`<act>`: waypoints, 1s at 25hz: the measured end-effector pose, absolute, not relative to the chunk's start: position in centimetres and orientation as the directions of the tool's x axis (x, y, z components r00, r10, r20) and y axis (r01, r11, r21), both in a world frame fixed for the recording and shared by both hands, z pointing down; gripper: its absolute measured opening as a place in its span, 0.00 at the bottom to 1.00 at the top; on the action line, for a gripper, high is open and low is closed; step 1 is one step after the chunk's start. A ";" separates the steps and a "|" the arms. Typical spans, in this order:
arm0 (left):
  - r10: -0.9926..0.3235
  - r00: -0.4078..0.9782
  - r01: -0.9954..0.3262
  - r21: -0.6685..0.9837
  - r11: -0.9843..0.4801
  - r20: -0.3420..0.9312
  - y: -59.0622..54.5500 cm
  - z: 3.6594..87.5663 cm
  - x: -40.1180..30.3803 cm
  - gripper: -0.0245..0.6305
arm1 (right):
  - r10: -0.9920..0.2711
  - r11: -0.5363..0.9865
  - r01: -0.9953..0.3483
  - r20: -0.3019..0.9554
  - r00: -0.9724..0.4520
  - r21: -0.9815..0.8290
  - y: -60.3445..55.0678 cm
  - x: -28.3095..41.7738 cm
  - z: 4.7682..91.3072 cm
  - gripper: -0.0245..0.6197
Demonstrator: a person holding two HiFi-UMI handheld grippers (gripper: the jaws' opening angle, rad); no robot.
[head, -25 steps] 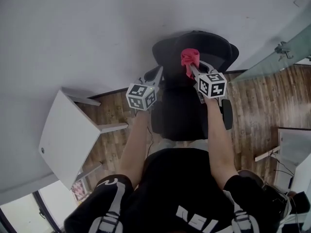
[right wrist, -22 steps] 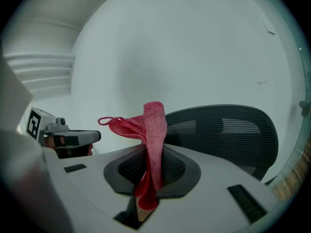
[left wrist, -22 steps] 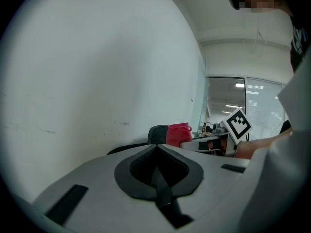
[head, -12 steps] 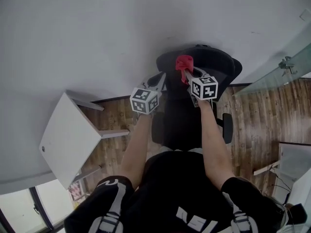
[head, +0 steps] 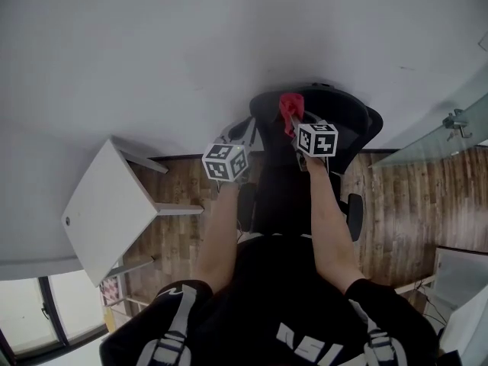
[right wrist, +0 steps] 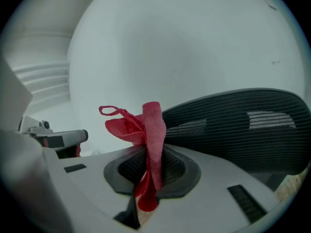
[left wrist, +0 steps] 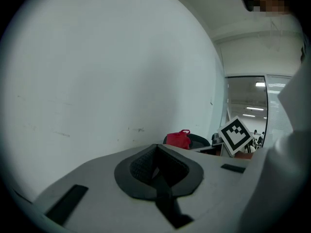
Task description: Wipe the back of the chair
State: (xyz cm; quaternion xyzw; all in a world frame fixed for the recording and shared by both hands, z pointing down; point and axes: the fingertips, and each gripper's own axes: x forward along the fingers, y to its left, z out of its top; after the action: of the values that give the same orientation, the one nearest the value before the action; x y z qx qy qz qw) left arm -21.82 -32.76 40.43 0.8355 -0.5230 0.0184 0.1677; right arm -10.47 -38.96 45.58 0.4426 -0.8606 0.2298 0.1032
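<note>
A black mesh office chair (head: 335,120) stands against the white wall, its backrest top (right wrist: 243,130) curving across the right gripper view. My right gripper (head: 296,122) is shut on a red cloth (head: 289,107) (right wrist: 148,130), held at the backrest's upper left part. The cloth bunches above the jaws and hangs below them. My left gripper (head: 245,130) is shut with nothing in it, just left of the backrest, pointing at the wall. From the left gripper view the red cloth (left wrist: 179,139) shows beyond the shut jaws.
A white table (head: 107,212) stands at the left on the wooden floor (head: 396,197). A glass partition (head: 450,128) runs at the right. The white wall (head: 191,52) is close behind the chair. The chair's armrests (head: 354,216) flank the person's arms.
Both grippers and the cloth have moved up along the chair's backrest toward its top and the wall. The view has shifted forward with them.
</note>
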 end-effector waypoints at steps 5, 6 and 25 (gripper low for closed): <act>-0.872 0.449 -0.883 0.249 -0.399 0.196 -33.8 39.8 -21.8 0.07 | -0.716 0.499 -0.813 0.385 -0.582 -0.300 -39.8 -10.6 45.9 0.15; -0.870 0.453 -0.881 0.247 -0.403 0.196 -34.0 39.8 -21.6 0.07 | -0.714 0.500 -0.812 0.388 -0.583 -0.301 -39.9 -10.5 45.9 0.15; -0.823 0.526 -0.846 0.230 -0.481 0.213 -36.4 40.0 -17.3 0.07 | -0.764 0.414 -0.863 0.404 -0.502 -0.290 -41.8 -5.7 46.0 0.16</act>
State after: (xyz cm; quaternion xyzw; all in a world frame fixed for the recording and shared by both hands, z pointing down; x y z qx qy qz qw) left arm -17.30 -36.40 40.04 0.8596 -0.4856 0.0367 0.1547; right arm -5.72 -41.76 46.01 0.4877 -0.8341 0.2353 0.1048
